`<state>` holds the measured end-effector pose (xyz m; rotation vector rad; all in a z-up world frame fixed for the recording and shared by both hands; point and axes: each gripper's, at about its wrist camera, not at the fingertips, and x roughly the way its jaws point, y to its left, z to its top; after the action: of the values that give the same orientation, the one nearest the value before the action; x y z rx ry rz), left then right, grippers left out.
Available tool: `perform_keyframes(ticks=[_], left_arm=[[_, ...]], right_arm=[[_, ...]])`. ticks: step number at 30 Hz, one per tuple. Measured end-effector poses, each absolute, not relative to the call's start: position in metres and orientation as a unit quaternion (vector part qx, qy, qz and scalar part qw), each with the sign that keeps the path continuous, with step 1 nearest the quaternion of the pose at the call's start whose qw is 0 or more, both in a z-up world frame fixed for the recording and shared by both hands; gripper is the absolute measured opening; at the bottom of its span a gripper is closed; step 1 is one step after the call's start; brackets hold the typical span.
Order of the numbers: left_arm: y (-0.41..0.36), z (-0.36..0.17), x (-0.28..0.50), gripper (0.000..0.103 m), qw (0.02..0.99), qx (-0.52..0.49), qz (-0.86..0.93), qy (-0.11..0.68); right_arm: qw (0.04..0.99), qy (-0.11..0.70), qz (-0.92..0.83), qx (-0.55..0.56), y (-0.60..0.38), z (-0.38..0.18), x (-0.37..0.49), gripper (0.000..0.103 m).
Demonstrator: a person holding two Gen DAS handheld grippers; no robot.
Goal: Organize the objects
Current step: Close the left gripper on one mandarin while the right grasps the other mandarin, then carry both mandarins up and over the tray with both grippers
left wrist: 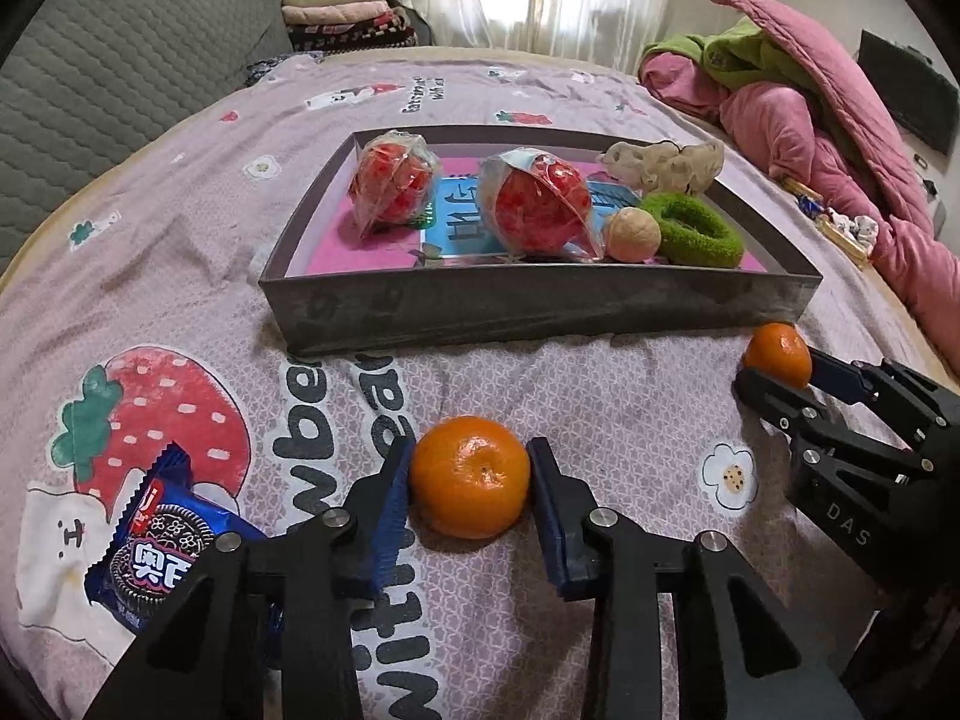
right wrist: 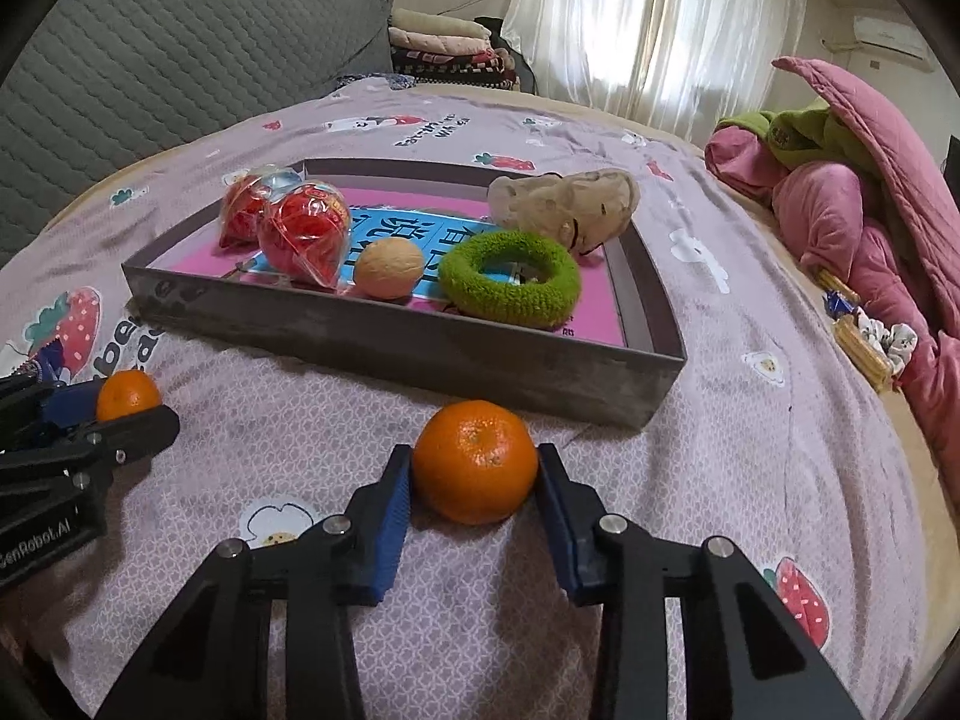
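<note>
left gripper (left wrist: 470, 477) clamping tangerine (left wrist: 470, 478), bedspread (left wrist: 630, 420)

A bed covered by a lilac cotton sheet printed with strawberries and flowers (right wrist: 750, 420) fills the room. A grey quilted headboard cushion (left wrist: 120, 60) stands at its left. Behind, sheer white curtains (right wrist: 648, 24) glow with daylight from a window. Folded blankets stacked in a pile (right wrist: 444, 48) sit beside them. A crumpled pink quilt (left wrist: 840, 138) lies along the right edge.
</note>
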<state>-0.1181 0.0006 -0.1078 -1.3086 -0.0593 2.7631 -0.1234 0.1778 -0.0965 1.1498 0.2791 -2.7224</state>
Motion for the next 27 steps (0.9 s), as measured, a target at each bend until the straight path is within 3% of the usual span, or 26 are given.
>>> perform_keyframes(ticks=[13,27], left_arm=[[0.006,-0.092,-0.106,0.037,0.059,-0.408,0.911,-0.015],[-0.001,-0.040,-0.110,0.037,0.047,-0.358,0.932,-0.012]], right_arm=[[0.105,0.073,-0.927,0.353,0.181,-0.078,-0.109,0.040],[0.128,0.072,-0.948,0.282,0.170,-0.029,-0.096,0.040]])
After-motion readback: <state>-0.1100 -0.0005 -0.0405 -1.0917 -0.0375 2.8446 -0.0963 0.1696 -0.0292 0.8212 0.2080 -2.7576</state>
